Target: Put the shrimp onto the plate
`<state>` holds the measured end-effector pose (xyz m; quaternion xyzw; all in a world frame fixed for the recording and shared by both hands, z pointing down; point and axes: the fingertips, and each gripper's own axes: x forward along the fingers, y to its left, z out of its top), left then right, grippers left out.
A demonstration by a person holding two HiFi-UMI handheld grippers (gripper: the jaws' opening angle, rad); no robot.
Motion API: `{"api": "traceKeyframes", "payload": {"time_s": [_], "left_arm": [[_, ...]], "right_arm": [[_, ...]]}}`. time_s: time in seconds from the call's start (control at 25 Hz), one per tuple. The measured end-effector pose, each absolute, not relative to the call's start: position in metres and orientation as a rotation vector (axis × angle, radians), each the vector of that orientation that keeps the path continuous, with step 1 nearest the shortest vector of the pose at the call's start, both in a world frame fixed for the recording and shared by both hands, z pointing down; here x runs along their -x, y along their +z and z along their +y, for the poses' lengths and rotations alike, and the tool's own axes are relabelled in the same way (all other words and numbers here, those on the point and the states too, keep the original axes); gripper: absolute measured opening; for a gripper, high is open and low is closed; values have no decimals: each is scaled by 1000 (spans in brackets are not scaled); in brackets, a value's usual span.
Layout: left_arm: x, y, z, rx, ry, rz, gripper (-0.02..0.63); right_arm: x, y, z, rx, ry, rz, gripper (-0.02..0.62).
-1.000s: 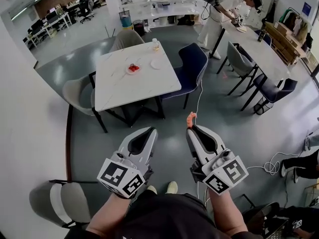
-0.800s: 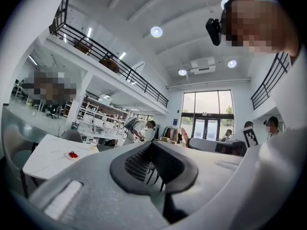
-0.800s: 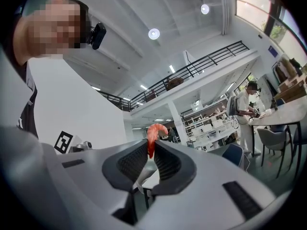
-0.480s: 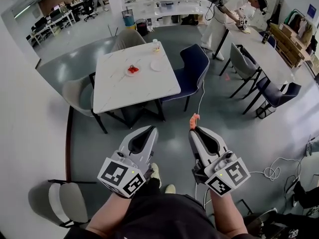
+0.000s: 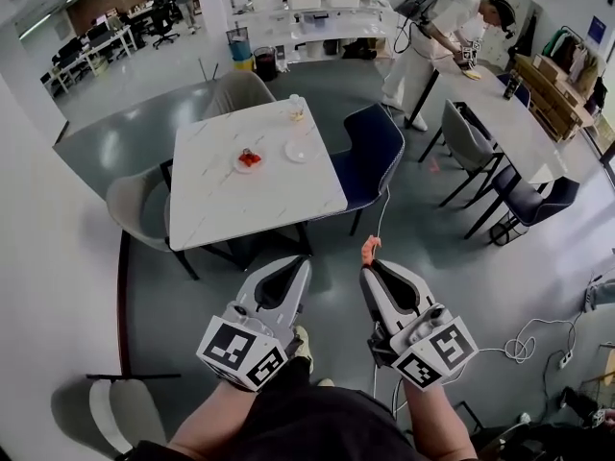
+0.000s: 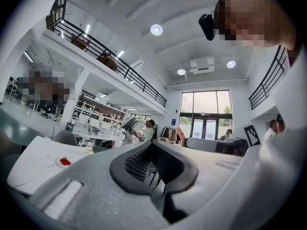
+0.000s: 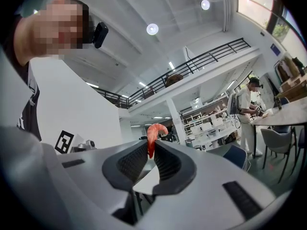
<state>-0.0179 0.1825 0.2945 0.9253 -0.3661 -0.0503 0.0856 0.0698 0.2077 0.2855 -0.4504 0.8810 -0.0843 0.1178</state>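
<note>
1. The left gripper (image 5: 299,261) is held low in front of the body and pointed forward. Its jaws are pressed together at the tips, with nothing caught between them.
2. The right gripper (image 5: 369,267) is held just beside it, roughly parallel. Its jaws are clamped on a shrimp (image 5: 369,249), which pokes up past the tips.
3. The left forearm (image 5: 216,419) and right forearm (image 5: 430,423) are seen bare, drawn in near the torso.

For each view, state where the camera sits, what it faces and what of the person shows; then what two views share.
Head view: on the head, facing down at the table; left gripper, right gripper, forearms show.
Left gripper view: on that gripper, along shut jaws toward the table; head above.
Right gripper view: on that gripper, along jaws clamping the shrimp; torso shows.
Shared: shrimp, in head and right gripper views.
</note>
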Motion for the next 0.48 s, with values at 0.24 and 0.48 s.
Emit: {"api": "traceKeyframes", "payload": {"time_s": [0.24,0.48], "left_arm": [[29,294,107,-2783,-141,-1076,8],[41,297,41,-2810,-147,-1039,8]], "right_arm": [[-53,286,132,1344,-255,2577,44],[-31,285,63,1358,-262,2567,44]]}}
